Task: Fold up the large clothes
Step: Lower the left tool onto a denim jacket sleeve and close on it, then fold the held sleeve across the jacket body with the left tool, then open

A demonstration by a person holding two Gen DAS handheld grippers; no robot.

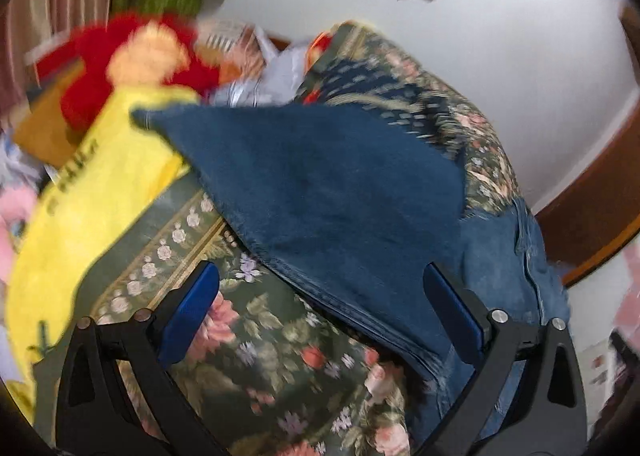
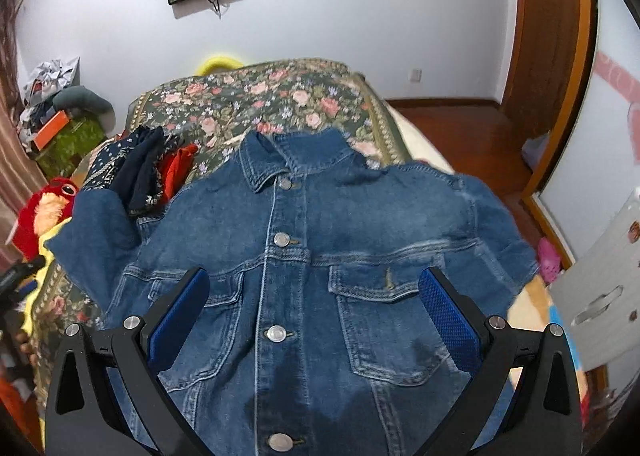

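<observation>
A blue denim jacket (image 2: 312, 264) lies front side up, buttoned, on the floral bedspread (image 2: 256, 96), collar toward the far end. My right gripper (image 2: 316, 288) is open and empty above the jacket's chest, fingers either side of the button line. In the left wrist view the jacket's sleeve (image 1: 312, 184) lies spread flat across the bedspread (image 1: 248, 356). My left gripper (image 1: 320, 284) is open and empty just above the sleeve's near seam edge. The left wrist view is blurred.
A pile of dark patterned and red clothes (image 2: 140, 168) lies left of the jacket. A yellow cloth (image 1: 88, 192) and a red plush toy (image 1: 132, 64) lie at the bed's left side. A wooden door (image 2: 552, 48) and floor are at the right.
</observation>
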